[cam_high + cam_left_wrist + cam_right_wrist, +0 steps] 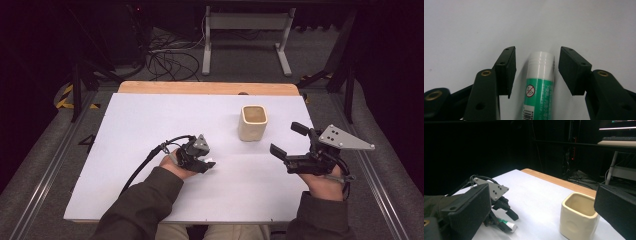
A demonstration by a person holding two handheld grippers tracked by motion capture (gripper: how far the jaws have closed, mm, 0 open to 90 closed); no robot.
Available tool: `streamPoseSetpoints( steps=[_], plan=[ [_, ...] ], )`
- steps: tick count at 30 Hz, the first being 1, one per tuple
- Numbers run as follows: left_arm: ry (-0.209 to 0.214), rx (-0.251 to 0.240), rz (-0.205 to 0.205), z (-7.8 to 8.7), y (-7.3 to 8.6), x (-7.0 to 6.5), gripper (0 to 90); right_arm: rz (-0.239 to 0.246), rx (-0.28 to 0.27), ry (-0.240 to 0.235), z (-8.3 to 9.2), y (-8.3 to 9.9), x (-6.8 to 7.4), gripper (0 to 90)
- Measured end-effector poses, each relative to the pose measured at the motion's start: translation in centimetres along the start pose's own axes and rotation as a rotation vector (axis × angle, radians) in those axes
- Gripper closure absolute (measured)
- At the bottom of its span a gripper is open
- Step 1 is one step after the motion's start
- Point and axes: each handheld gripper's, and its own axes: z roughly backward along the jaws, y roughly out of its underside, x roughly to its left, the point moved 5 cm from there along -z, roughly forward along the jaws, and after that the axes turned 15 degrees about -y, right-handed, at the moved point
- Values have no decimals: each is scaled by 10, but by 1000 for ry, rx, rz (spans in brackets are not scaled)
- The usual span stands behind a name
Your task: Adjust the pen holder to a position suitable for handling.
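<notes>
A glue stick [539,85] with a green label and a white cap lies flat on the white table sheet [145,120]. My left gripper [537,71] points down over it, one jaw on each side of the cap, with a narrow gap between each pad and the stick. In the high view that gripper [207,162] is left of centre, and the stick's white cap [212,161] peeks out at its tips. My right gripper [286,138] hovers at the right with its jaws wide apart and nothing between them. A cream square cup [252,122] stands upright just beyond and left of it.
A wooden strip [207,88] runs along the table's far edge. Beyond it on the floor are a metal stand [245,35] and loose cables [170,57]. The left gripper's black cable [145,162] trails over the sheet toward the person's sleeve.
</notes>
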Motion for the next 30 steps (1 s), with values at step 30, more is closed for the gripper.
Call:
streamPoseSetpoints(
  steps=[30],
  plan=[
    [35,28,-21,-8,2,-5,647,4,12,-11,-3,1,0,18]
  ],
)
